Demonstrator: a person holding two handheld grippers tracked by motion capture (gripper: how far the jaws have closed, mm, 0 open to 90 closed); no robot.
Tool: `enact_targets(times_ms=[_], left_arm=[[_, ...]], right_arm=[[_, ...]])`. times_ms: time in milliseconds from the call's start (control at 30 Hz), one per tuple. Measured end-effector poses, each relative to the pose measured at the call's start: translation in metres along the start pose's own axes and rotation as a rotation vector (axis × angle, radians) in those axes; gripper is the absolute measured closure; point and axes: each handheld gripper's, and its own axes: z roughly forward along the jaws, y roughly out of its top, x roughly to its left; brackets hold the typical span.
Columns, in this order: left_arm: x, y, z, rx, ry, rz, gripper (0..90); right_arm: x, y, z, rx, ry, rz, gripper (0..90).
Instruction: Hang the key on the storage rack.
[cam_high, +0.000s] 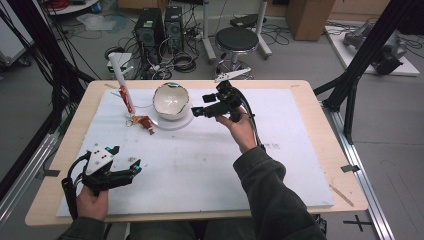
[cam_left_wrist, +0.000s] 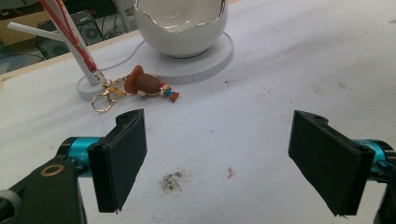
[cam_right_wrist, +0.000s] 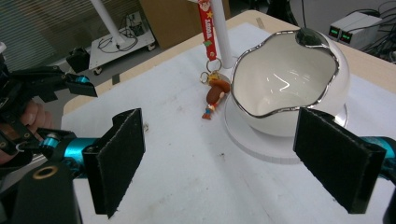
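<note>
R claw (cam_high: 199, 111) jaws wide, empty, beside bowl (cam_high: 171, 101) | L claw (cam_high: 131, 167) wide, empty, parked on worktop (cam_high: 210, 165) | keychain figure (cam_high: 145, 122) lies by stand (cam_high: 123, 82), lanyard-tethered.

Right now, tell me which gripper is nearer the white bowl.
Right. The right gripper hovers just beside the white bowl, fingers open. The left gripper sits far back near the table's front left edge, also open.

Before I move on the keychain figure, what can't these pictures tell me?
- Keychain figure, left gripper view: face too small to read.
- Red strap, right gripper view: top cut off by the frame edge, print blurred.
- Bowl, high view: inner bottom hidden by its near wall.
</note>
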Motion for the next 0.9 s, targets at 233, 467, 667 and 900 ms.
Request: enact_targets(times_ms=[233, 467, 667, 900], left_arm=[[-0.001, 0.0, 0.0, 0.001, 0.002, 0.003, 19.9], [-0.001, 0.0, 0.001, 0.006, -0.001, 0.007, 19.9], [-0.001, 0.0, 0.001, 0.004, 0.0, 0.004, 19.9], [-0.001, 0.0, 0.001, 0.005, 0.002, 0.0, 19.9]], right_arm=[[-0.001, -0.011, -0.01, -0.012, -0.008, 0.005, 12.5], [-0.001, -0.018, -0.027, -0.029, -0.009, -0.009, 11.9], [-0.001, -0.025, -0.038, -0.031, -0.029, -0.013, 11.7], [-0.001, -0.034, -0.048, -0.029, -0.062, -0.017, 11.3]])
